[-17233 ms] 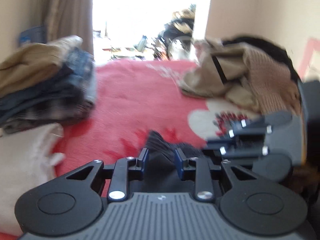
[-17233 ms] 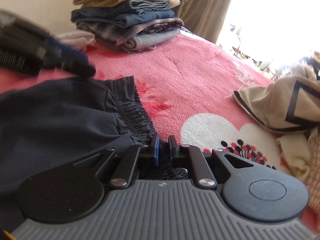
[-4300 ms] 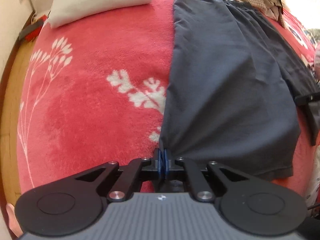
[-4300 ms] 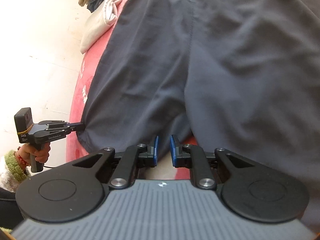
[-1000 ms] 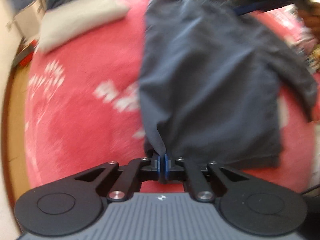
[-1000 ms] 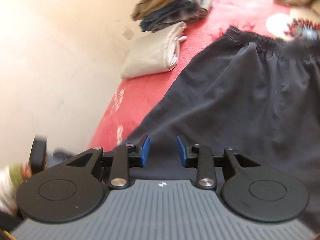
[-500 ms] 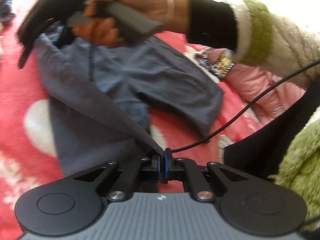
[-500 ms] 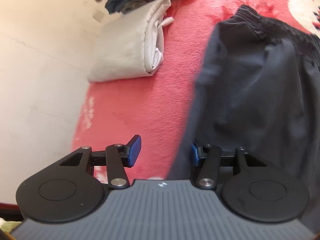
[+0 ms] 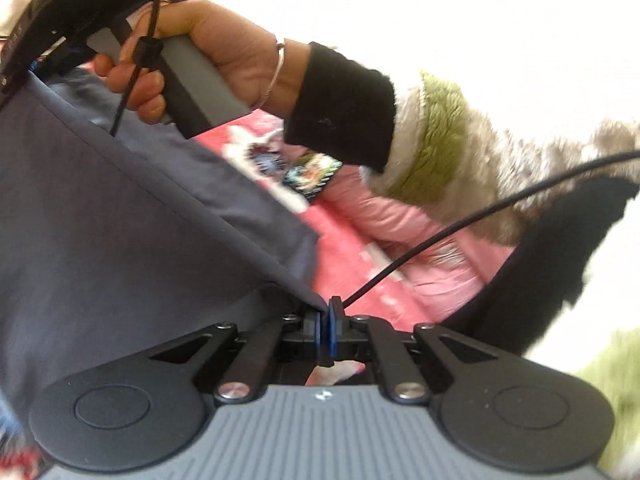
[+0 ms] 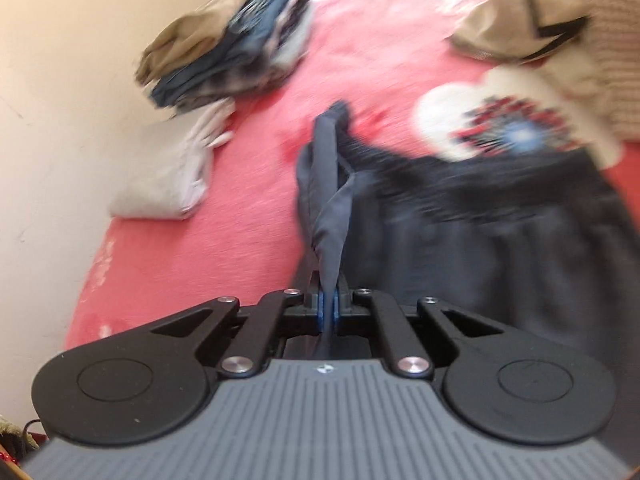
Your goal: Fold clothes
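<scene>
A pair of dark navy trousers [image 10: 500,240] is spread over a red blanket [image 10: 240,240] on a bed, and two of its edges are pinched and lifted. In the left wrist view, the left gripper [image 9: 328,320] is seen with its jaws pressed together on a hem corner of the trousers [image 9: 120,240], from which the cloth rises in a taut sheet up and to the left. Above that sheet the right hand [image 9: 208,56] is wrapped around the grey handle of the other tool, with a thin bangle at the wrist and a black cuff under a fleecy green and cream sleeve [image 9: 432,152]. A black cable [image 9: 480,212] runs from beside the left jaws toward the right edge of the view, across a pink garment [image 9: 400,232]. In the right wrist view, the right gripper [image 10: 329,304] has just been closing and its jaws now pinch a bunched fold of the trousers, which rises twisted toward the gathered waistband. At the far left of the bed, near the wall, a stack of folded clothes [image 10: 228,44] stands, with a folded white cloth [image 10: 168,176] lying just in front of it. A loose heap of beige clothes [image 10: 552,32] is seen at the upper right.
</scene>
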